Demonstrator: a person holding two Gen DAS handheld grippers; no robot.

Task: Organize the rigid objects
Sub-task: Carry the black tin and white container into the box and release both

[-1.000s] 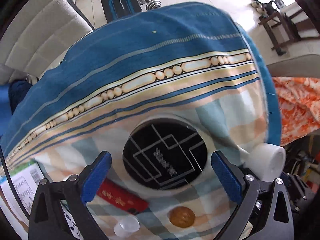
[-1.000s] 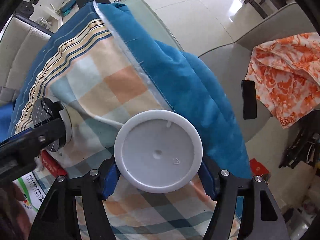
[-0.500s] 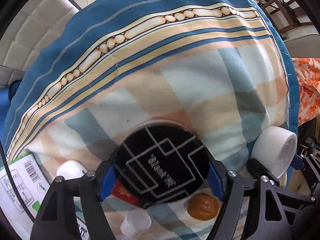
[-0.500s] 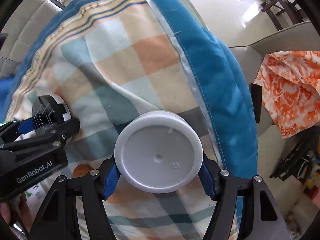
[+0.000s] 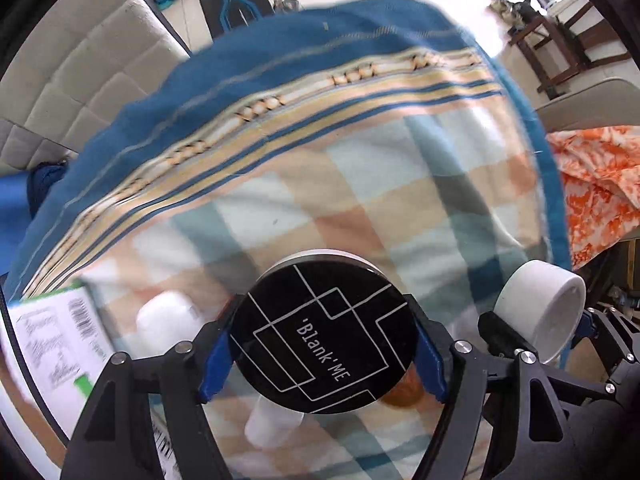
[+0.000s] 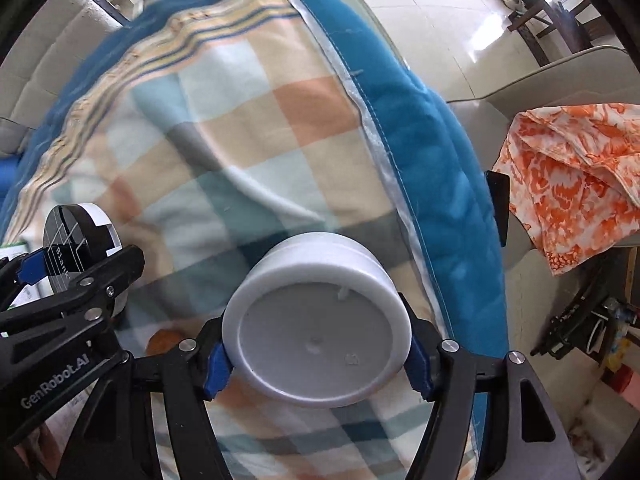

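Note:
My left gripper point(image 5: 320, 354) is shut on a round black-topped jar point(image 5: 322, 336) marked "Blank ME" with white lines, held above the checked cloth point(image 5: 360, 184). My right gripper point(image 6: 318, 360) is shut on a white round tub point(image 6: 316, 320), its base facing the camera. The tub also shows at the right of the left wrist view point(image 5: 540, 312). The black jar and left gripper show at the left of the right wrist view point(image 6: 76, 240).
On the cloth under the left gripper lie a small clear cup point(image 5: 272, 424), a brown round thing point(image 5: 402, 394), a white oval object point(image 5: 168, 316) and a printed box point(image 5: 52, 344). An orange patterned cloth point(image 6: 568, 184) lies on a grey chair at right.
The left gripper closed on the black jar and has lifted it off the cloth. The right gripper, still holding the white tub, has tilted and risen slightly.

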